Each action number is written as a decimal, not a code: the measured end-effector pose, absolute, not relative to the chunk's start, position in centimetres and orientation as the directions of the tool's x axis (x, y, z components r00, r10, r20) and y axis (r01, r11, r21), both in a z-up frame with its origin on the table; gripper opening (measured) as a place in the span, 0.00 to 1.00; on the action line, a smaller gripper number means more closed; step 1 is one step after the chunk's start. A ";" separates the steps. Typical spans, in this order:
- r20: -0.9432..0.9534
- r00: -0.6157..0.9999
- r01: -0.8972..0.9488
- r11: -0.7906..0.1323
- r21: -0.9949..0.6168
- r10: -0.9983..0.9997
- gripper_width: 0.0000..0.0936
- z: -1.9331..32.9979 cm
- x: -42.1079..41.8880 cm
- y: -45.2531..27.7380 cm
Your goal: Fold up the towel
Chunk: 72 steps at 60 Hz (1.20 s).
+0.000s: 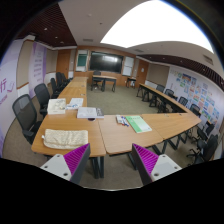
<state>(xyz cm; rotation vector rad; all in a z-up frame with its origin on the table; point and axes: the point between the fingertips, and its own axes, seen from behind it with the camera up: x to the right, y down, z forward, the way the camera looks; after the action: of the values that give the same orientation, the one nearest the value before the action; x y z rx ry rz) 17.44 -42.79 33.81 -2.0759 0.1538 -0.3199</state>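
A cream towel (66, 138) lies folded flat on the near left end of a wooden table (100, 132), ahead and to the left of my left finger. My gripper (111, 166) is held high and well back from the table, over the floor. Its two fingers (74, 160) with purple pads stand wide apart with nothing between them but carpet and table legs.
Papers (66, 104), a grey box (87, 112) and a green folder (139, 124) lie on the tables. Black office chairs (28, 112) line the left side; more desks and chairs (170, 98) run along the right. A screen (105, 61) hangs on the far wall.
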 end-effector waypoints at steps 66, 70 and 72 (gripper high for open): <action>0.098 0.995 0.081 -0.651 -0.755 0.010 0.91 4.5 -22.3 -13.2; 0.123 0.992 0.096 -0.655 -0.749 0.005 0.91 2.6 -21.9 -10.8; 0.126 0.992 0.096 -0.659 -0.746 0.002 0.90 1.7 -21.7 -9.9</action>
<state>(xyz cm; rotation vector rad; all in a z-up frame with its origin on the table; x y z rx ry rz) -21.68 -9.90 1.75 -2.2873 -0.0675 -0.1435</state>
